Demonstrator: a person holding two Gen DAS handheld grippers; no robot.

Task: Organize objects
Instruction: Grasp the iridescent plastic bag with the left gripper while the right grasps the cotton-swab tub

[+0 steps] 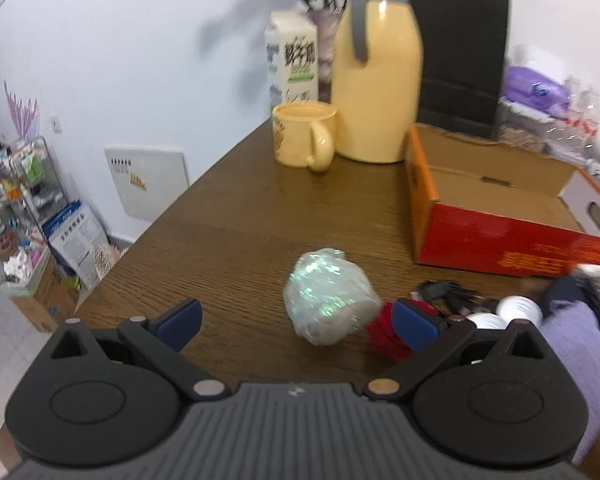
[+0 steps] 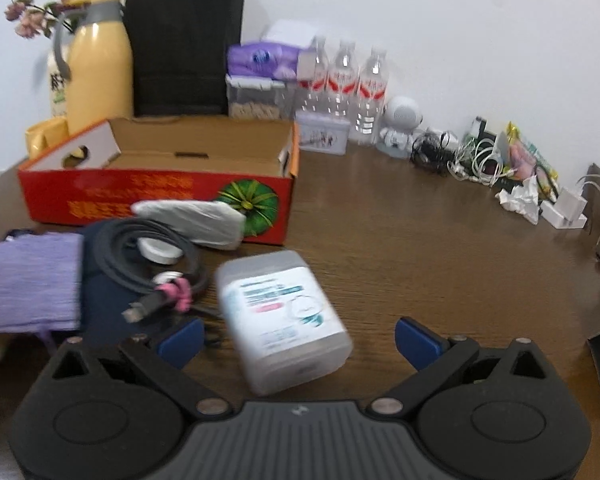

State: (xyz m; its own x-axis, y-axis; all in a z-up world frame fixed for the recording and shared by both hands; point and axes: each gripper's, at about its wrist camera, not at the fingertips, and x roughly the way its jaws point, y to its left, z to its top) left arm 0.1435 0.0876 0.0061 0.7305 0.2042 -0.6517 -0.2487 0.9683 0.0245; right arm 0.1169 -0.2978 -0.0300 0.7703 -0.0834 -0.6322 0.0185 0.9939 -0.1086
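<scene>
A shiny plastic-wrapped bundle point(image 1: 330, 296) lies on the wooden table point(image 1: 236, 216) between the fingers of my open left gripper point(image 1: 298, 322); nothing touches it. A red item point(image 1: 384, 332) sits behind the right fingertip. In the right wrist view, a translucent white container with a label point(image 2: 282, 318) lies tilted between the spread fingers of my open right gripper point(image 2: 300, 340). To its left lie a coiled black cable point(image 2: 156, 256) with a pink tie, a white round item point(image 2: 160, 250) and a grey wrapped packet point(image 2: 196, 218). The open red cardboard box point(image 2: 160, 196) stands behind them.
A yellow jug point(image 1: 376, 76), yellow mug point(image 1: 304, 136), milk carton point(image 1: 292, 64) and black paper bag point(image 2: 184, 48) stand at the back. Water bottles point(image 2: 344, 84), a tin point(image 2: 322, 136), a white robot figure point(image 2: 400, 126) and tangled cables point(image 2: 476, 160) line the wall. A purple sleeve point(image 2: 28, 284) reaches in from the left.
</scene>
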